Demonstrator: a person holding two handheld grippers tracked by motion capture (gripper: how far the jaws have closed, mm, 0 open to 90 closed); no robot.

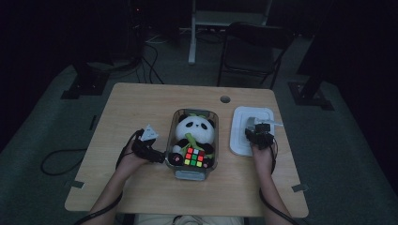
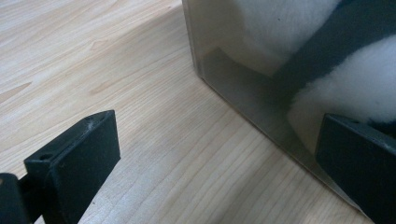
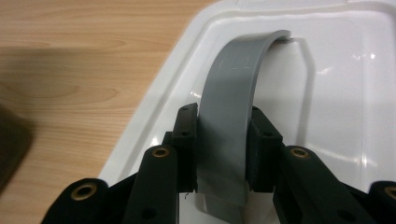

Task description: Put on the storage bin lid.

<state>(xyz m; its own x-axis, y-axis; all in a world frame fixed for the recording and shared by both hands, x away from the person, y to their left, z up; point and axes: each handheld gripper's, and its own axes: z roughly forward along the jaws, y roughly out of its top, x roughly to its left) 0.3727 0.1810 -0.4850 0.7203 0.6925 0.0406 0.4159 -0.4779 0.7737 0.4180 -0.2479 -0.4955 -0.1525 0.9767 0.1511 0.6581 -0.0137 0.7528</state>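
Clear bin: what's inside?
Clear bin holds a panda plush, a colour cube and a black round item on its lap. Beneath them: hidden.

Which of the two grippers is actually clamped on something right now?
The right gripper: its jaws pinch the grey handle of the white lid. The left gripper stands open beside the clear box.

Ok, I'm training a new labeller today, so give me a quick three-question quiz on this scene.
1. True or false: the right gripper is clamped on the grey handle of the white lid.
2. Which toy lies on the panda in the clear bin? A) cube B) ball C) car
3. The left gripper sits at the bin's ____ side, jaws open.

Key: 1 true; 2 A, the colourful cube; 3 left.
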